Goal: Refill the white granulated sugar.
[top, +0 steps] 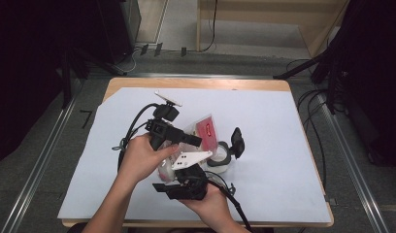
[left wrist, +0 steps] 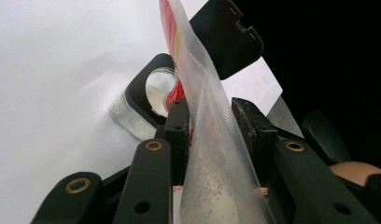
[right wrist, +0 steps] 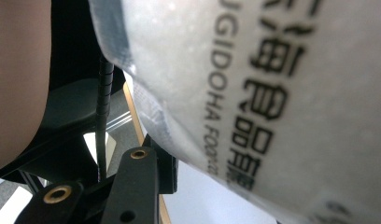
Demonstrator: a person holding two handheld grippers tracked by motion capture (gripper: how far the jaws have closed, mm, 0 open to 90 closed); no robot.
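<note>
White table cover point(top: 283, 145), one clear bag point(left wrist: 212, 154), two tools, one open jar point(top: 219, 156)

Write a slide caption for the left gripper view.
Left hand-held gripper clamps a clear plastic food pouch above an open black-lidded glass jar.

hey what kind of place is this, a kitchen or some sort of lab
Most likely a lab or recording room, not a kitchen. A wooden table covered with a white sheet stands between metal floor rails, with loose cables and dark equipment stands around it.
</note>
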